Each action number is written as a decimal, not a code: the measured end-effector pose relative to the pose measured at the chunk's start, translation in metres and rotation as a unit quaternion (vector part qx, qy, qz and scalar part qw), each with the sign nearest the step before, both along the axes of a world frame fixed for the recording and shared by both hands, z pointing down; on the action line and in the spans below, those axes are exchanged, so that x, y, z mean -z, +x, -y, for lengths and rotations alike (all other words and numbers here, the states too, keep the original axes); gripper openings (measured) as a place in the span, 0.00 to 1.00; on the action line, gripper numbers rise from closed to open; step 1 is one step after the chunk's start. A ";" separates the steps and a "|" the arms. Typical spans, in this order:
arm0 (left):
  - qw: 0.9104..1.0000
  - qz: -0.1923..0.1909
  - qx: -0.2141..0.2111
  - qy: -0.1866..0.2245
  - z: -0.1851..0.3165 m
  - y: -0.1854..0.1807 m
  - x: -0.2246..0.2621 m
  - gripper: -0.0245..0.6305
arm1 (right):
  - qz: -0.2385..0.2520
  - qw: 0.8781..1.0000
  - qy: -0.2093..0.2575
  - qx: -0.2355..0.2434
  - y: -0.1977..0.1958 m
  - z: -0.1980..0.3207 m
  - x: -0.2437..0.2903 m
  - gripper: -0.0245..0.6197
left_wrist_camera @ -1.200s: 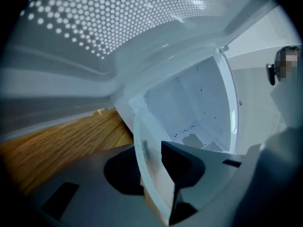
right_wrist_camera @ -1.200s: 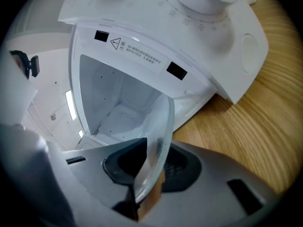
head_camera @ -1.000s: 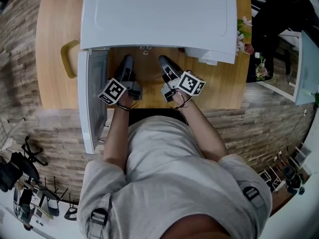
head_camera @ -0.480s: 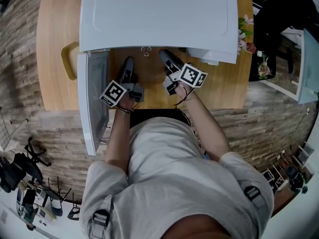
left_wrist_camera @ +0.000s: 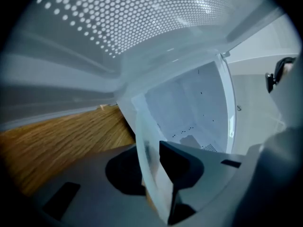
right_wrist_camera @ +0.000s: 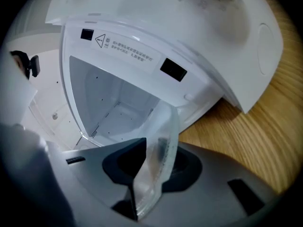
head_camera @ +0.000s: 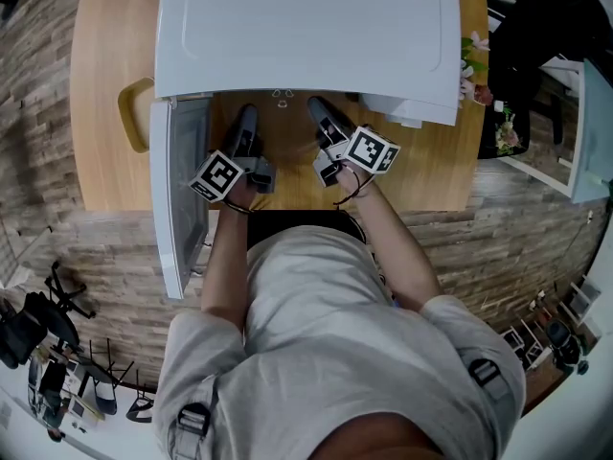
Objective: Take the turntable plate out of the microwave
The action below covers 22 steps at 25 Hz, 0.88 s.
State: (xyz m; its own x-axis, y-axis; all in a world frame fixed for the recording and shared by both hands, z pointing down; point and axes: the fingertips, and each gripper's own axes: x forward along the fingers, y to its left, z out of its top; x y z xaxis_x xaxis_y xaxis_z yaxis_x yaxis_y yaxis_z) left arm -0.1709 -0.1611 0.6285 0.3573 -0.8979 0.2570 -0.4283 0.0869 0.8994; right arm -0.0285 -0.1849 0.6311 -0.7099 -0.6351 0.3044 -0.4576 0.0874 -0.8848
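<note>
Wooden table (head_camera: pixel 105 84); left gripper (left_wrist_camera: pixel 154 173) clamps turntable plate (left_wrist_camera: pixel 146 145)

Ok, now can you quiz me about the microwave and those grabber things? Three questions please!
1. True or false: the microwave has its door shut.
2. What sits between the left gripper's jaws? A) a spoon B) the rim of the clear turntable plate C) nothing
3. What is the microwave standing on?
Key: 1 false, the door stands open. 2 B. 3 a wooden table.
</note>
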 end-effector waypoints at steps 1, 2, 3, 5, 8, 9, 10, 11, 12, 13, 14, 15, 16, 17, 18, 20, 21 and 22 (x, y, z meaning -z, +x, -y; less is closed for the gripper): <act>1.000 0.004 -0.002 0.000 0.000 0.000 0.000 0.18 | -0.001 1.000 0.001 0.001 0.000 0.000 0.000 0.19; 1.000 0.006 -0.003 -0.001 0.000 0.001 0.000 0.18 | -0.002 1.000 0.002 0.002 0.000 0.000 0.000 0.19; 1.000 0.009 -0.004 -0.003 0.000 0.001 0.000 0.18 | -0.003 1.000 0.004 0.003 0.000 0.000 0.000 0.19; 1.000 0.014 -0.008 -0.004 0.000 0.002 0.000 0.19 | -0.012 1.000 0.013 0.005 0.003 0.000 0.000 0.19; 1.000 0.016 -0.012 -0.005 -0.001 0.002 0.001 0.19 | -0.034 0.999 0.026 0.010 0.008 -0.001 0.000 0.20; 1.000 0.017 -0.012 -0.006 -0.002 0.002 0.002 0.19 | -0.035 0.999 0.028 0.012 0.007 -0.001 0.001 0.20; 1.000 0.017 -0.010 -0.007 -0.003 0.003 0.003 0.19 | -0.035 0.999 0.030 0.014 0.007 -0.002 0.003 0.20; 1.000 0.018 -0.009 -0.008 -0.004 0.003 0.003 0.20 | -0.035 0.999 0.032 0.015 0.007 -0.002 0.004 0.20; 1.000 0.019 -0.009 -0.009 -0.005 0.004 0.003 0.20 | -0.035 0.999 0.033 0.017 0.008 -0.003 0.005 0.20; 1.000 0.019 -0.009 -0.010 -0.007 0.004 0.003 0.20 | -0.036 0.999 0.033 0.018 0.009 -0.004 0.005 0.20; 1.000 0.020 -0.009 -0.011 -0.008 0.005 0.003 0.20 | -0.036 0.999 0.033 0.019 0.009 -0.005 0.005 0.20; 1.000 0.021 -0.009 -0.011 -0.010 0.006 0.003 0.20 | -0.036 0.999 0.033 0.020 0.010 -0.007 0.005 0.20; 1.000 0.022 -0.009 -0.012 -0.013 0.007 0.003 0.20 | -0.036 0.999 0.034 0.021 0.011 -0.010 0.005 0.20; 1.000 0.023 -0.009 -0.012 -0.017 0.008 0.004 0.20 | -0.037 0.998 0.035 0.021 0.012 -0.013 0.007 0.20; 1.000 0.024 -0.009 -0.012 -0.021 0.009 0.006 0.20 | -0.038 0.998 0.037 0.021 0.013 -0.017 0.008 0.20; 1.000 0.024 -0.006 -0.009 -0.026 0.009 0.008 0.20 | -0.040 0.998 0.042 0.020 0.013 -0.021 0.011 0.20; 1.000 0.025 -0.003 -0.009 -0.026 0.009 0.009 0.20 | -0.040 0.998 0.044 0.019 0.013 -0.020 0.012 0.20; 1.000 0.025 -0.002 -0.009 -0.026 0.009 0.009 0.20 | -0.039 0.998 0.046 0.019 0.013 -0.020 0.013 0.20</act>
